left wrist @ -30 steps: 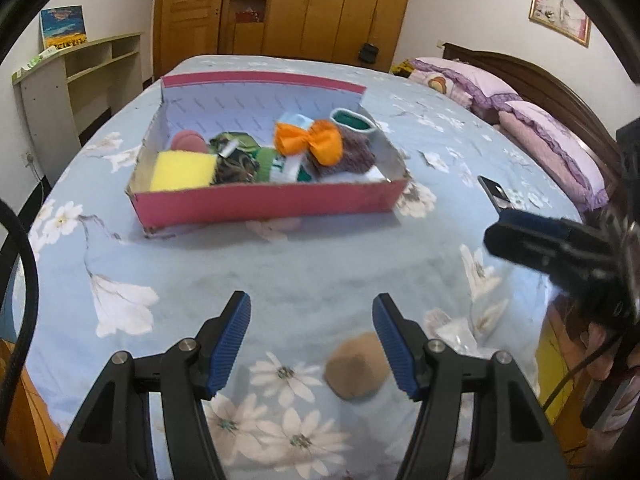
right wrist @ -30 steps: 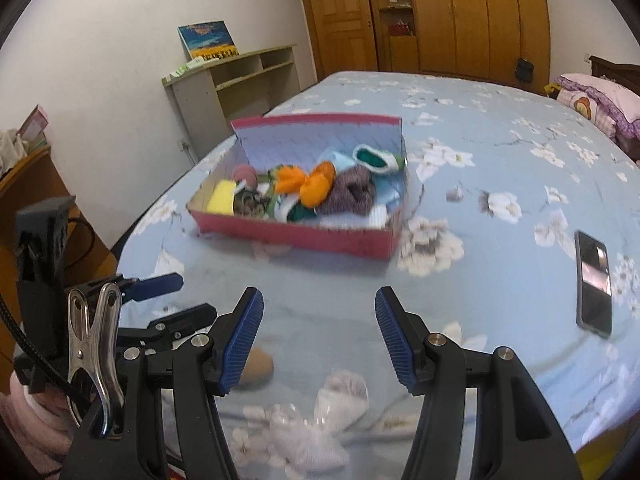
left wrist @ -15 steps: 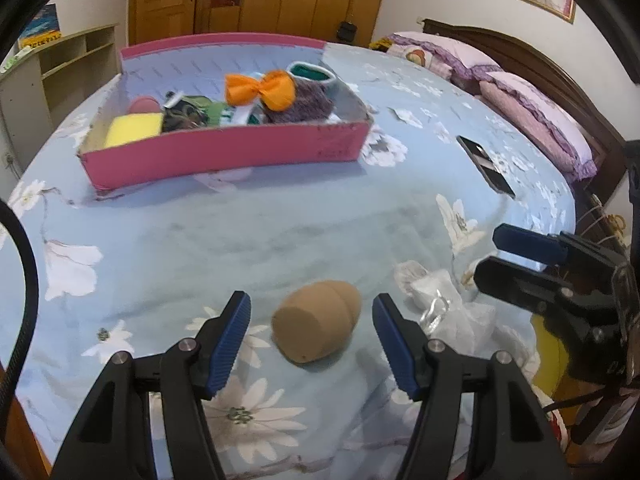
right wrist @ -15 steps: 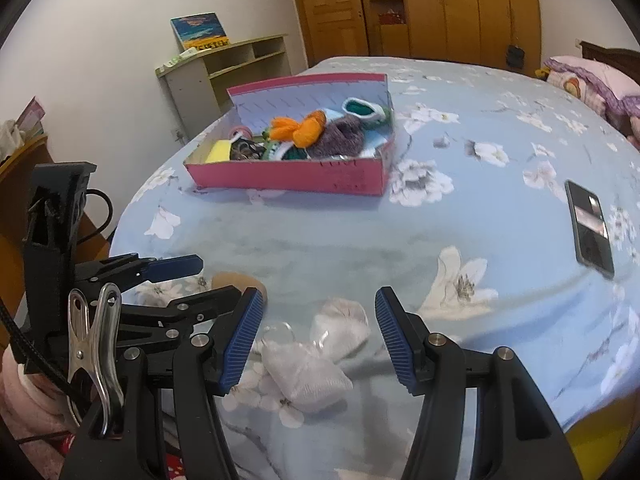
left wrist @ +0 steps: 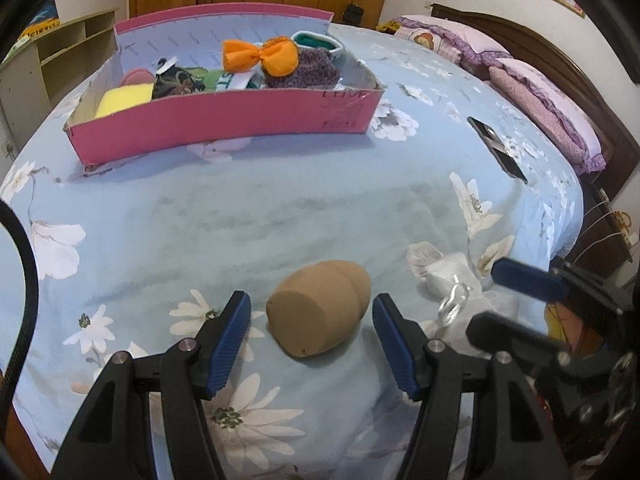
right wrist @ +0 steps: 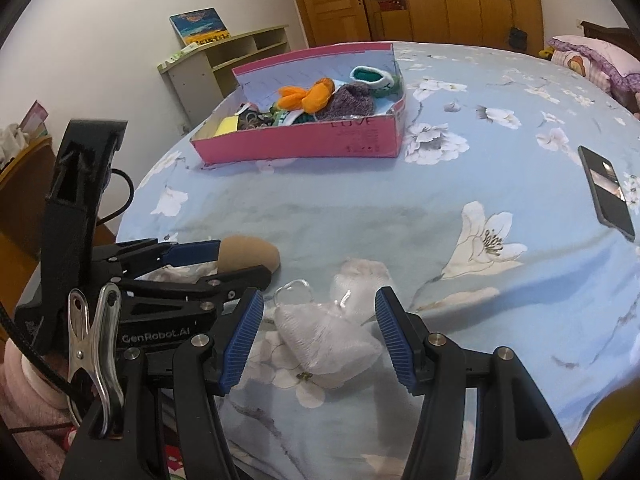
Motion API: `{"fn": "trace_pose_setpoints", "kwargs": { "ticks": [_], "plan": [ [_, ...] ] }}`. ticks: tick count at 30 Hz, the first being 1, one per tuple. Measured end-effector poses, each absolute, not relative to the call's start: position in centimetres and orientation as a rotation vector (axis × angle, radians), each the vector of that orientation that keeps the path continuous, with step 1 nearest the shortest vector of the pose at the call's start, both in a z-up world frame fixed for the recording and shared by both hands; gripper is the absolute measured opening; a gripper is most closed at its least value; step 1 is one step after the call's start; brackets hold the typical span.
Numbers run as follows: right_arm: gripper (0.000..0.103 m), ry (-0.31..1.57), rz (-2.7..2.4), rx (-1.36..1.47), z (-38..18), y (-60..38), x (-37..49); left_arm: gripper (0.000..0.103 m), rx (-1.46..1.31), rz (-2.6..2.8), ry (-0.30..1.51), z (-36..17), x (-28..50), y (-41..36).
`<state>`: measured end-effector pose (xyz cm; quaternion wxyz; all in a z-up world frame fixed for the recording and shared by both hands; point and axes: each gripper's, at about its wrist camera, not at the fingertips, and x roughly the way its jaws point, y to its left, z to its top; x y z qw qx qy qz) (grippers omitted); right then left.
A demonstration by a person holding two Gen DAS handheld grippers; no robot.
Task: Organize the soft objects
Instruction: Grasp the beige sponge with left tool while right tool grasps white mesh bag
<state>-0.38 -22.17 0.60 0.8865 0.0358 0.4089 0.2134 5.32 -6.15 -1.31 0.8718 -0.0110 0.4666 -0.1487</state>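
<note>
Right gripper (right wrist: pixel 319 334) stands with jaws apart, a white mesh pouch (right wrist: pixel 326 338) lying on the bedspread (right wrist: pixel 360 208) between its blue pads (right wrist: pixel 242 336), no contact seen. Left gripper (right wrist: pixel 240 262) enters from the left, jaws apart around a tan sponge (right wrist: pixel 250 254). Pink box (right wrist: pixel 304 142) farther back holds an orange bow (right wrist: pixel 308 94) among mixed soft items. A phone (right wrist: pixel 608 192) lies at right
</note>
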Motion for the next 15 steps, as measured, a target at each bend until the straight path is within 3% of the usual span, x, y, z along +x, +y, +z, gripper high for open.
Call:
{"fn": "trace_pose_setpoints", "kwargs": {
  "ticks": [3, 7, 12, 14, 15],
  "plan": [
    [0.060, 0.865, 0.445, 0.068, 0.0, -21.9, -0.5, 0.066, -0.038, -0.304, 0.980, -1.5, 5.4, -5.9],
    [0.060, 0.879, 0.434, 0.088, -0.6, -22.1, -0.7, 0.049, -0.052, -0.330, 0.979, -1.6, 5.3, -5.9],
    [0.060, 0.906, 0.432, 0.101, -1.3, -22.2, -0.5, 0.046, -0.050, -0.332, 0.969, -1.4, 5.1, -6.0],
    [0.055, 0.923, 0.435, 0.113, -1.7, -22.3, -0.4, 0.045, -0.059, -0.334, 0.966, -1.2, 5.0, -5.8],
    [0.045, 0.928, 0.439, 0.118, -1.9, -22.3, -0.4, 0.045, -0.064, -0.333, 0.964, -1.2, 5.0, -5.7]
  ]
}}
